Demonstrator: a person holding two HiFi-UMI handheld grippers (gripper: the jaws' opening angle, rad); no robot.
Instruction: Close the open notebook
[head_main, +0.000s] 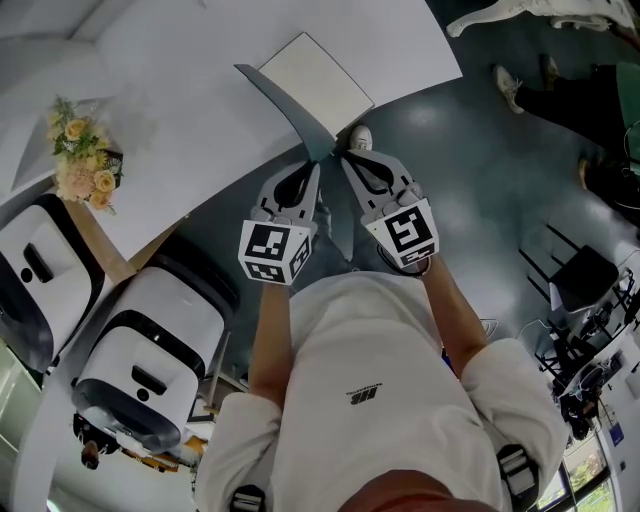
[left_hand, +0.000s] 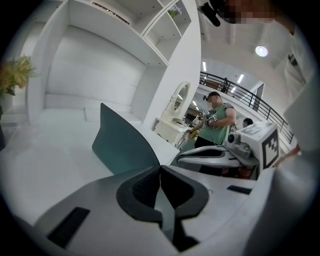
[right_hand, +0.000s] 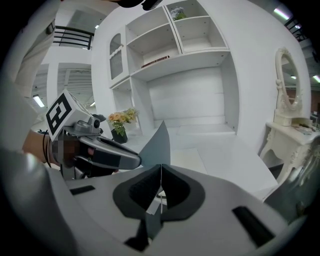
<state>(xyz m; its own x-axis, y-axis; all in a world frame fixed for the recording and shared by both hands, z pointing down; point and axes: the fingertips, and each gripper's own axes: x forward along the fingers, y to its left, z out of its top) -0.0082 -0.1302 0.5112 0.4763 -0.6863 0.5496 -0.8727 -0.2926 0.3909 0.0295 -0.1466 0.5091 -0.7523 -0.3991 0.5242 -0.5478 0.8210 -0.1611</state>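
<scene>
- A white table (head_main: 200, 90) is seen across the top of the head view, with its near edge running diagonally just ahead of the grippers.
- Two white rounded machines (head_main: 150, 350) are parked at the lower left, beside the table.
- Both bare forearms are stretched forward from the torso, and the grippers are angled inward in a V, so that their tips nearly meet at the table's near edge.
- The notebook (head_main: 315, 80) is laid open on the table near that edge; its white page is flat, while its grey-teal cover (head_main: 290, 110) is raised and curved upward.
- The left gripper (head_main: 315, 165) is held with its marker cube toward the person; its jaws are pressed together on the cover's lower edge, and the cover (left_hand: 125, 142) is seen rising just beyond them.
- The right gripper (head_main: 347, 160) is placed close beside the left one; its jaws are likewise clamped on the cover (right_hand: 156, 145), a thin edge being pinched between the pads.
- A small bunch of flowers (head_main: 80, 155) is stood at the table's left end, well apart from the notebook.
</scene>
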